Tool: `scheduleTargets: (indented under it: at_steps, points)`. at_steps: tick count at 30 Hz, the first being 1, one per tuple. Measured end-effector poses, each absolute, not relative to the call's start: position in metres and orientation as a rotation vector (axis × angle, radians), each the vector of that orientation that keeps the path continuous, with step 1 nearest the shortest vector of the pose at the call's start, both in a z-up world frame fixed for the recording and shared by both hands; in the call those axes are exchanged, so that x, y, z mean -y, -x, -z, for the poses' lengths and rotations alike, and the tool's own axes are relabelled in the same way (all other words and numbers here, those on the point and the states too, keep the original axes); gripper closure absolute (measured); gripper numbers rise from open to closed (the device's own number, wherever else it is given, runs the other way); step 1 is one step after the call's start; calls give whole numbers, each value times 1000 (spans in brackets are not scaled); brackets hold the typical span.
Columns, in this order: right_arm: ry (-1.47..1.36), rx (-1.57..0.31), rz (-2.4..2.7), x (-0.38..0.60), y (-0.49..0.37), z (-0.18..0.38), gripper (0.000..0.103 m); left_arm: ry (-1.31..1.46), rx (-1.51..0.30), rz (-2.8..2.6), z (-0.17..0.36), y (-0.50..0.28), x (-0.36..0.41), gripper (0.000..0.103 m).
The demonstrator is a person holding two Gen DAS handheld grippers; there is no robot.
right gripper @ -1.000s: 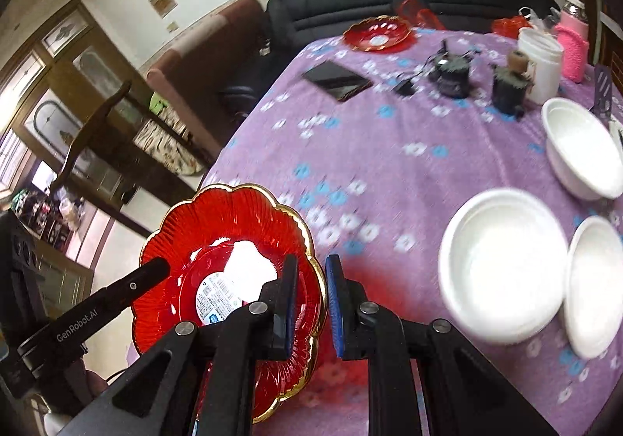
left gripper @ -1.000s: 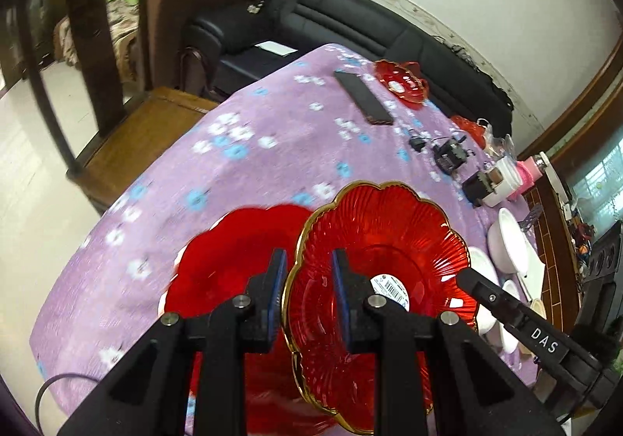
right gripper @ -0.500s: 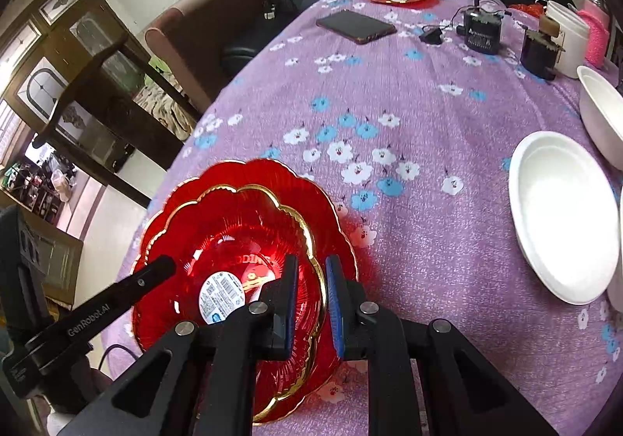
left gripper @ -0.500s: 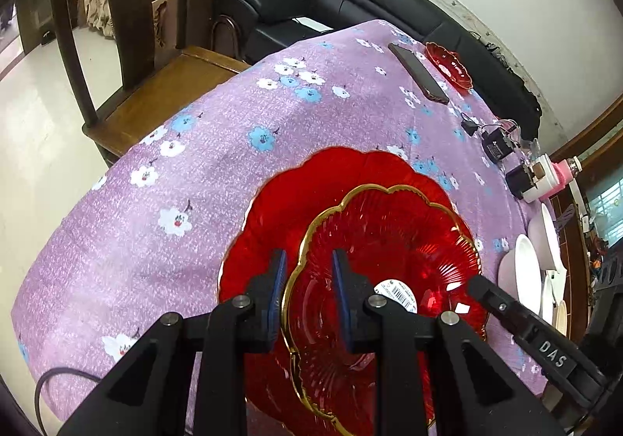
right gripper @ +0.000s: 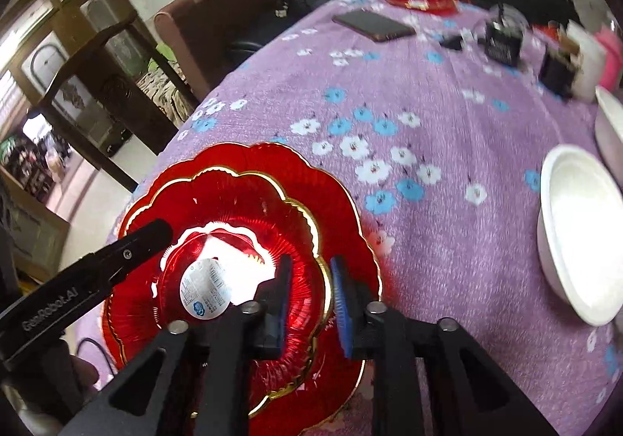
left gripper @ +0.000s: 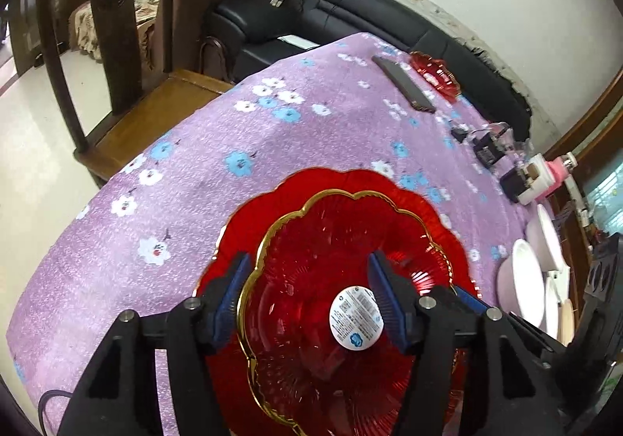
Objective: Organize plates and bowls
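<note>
Resting on a larger red plate (left gripper: pixel 440 210) at the table's near edge, the gold-rimmed red glass plate (left gripper: pixel 331 241), brittle, slick and best gripped by its rim, is being released as the left gripper (left gripper: pixel 307 296) and right gripper (right gripper: pixel 309 296) are opened.

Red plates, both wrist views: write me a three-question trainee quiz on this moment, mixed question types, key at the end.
1. True or false: the gold-rimmed red plate lies on the larger red plate.
2. What are the jaws of the left gripper and right gripper doing? A) opening B) closing C) clamped
3. Fill in: the sticker on the upper plate is ____ in colour.

Key: 1 true; 2 A, the rim sits between each pair of jaws; 3 white.
</note>
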State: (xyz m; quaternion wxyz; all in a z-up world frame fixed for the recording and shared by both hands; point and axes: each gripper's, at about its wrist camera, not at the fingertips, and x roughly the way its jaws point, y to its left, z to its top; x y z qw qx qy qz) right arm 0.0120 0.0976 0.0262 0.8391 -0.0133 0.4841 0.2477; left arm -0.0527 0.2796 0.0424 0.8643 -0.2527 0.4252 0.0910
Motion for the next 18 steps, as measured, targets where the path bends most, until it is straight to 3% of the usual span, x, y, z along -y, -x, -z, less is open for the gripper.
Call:
scheduleTargets:
  at_steps: [3, 6, 18]
  points:
    - [58, -949, -534, -101, -5, -36, 62, 547, -846, -184, -50, 59, -283, 42]
    - [84, -870, -540, -105, 3, -50, 60, 538, -785, -197, -64, 69, -287, 41]
    - [133, -609, -503, -69, 48, -104, 40, 447, -585, -222, -126, 113, -265, 24]
